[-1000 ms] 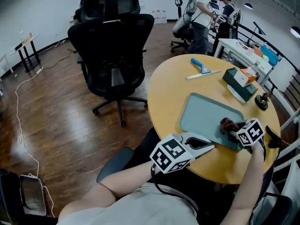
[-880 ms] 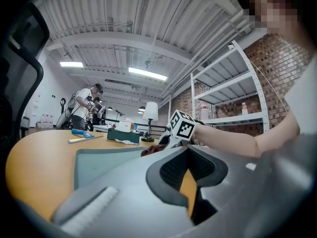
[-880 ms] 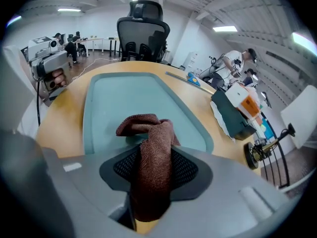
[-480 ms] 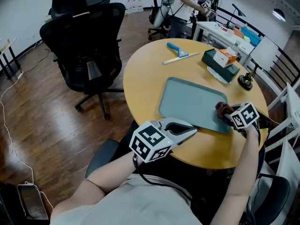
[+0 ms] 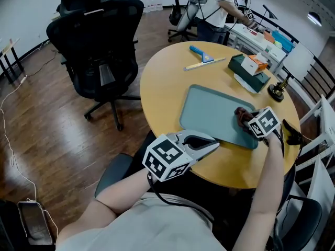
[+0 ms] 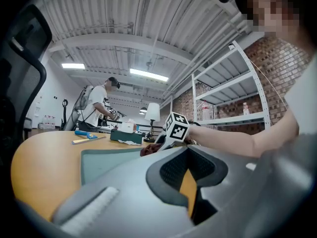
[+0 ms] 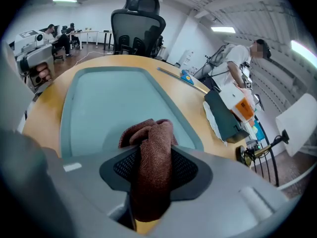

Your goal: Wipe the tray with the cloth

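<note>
A grey-green tray (image 5: 212, 111) lies on the round wooden table (image 5: 165, 82). At the tray's right end my right gripper (image 5: 250, 123) is shut on a bunched brown cloth (image 5: 241, 116), which is pressed onto the tray. In the right gripper view the cloth (image 7: 148, 143) fills the gap between the jaws, and the tray (image 7: 109, 100) stretches ahead. My left gripper (image 5: 212, 144) rests at the table's near edge, just short of the tray's near rim, shut with nothing in it. From the left gripper (image 6: 187, 152) view, the tray (image 6: 104, 160) and the cloth (image 6: 147, 150) lie beyond its jaws.
A blue-handled squeegee (image 5: 201, 54) and a pale strip (image 5: 205, 64) lie at the table's far side. A dark green box (image 5: 246, 68) carries an orange-and-white carton (image 5: 257, 61). A small lamp base (image 5: 276, 92) stands right. Black office chairs (image 5: 99, 35) stand left; a person (image 5: 209, 4) works behind.
My right gripper has slid the cloth a little farther in over the tray's right end. The left gripper has stayed at the table's near edge. The head view has shifted.
</note>
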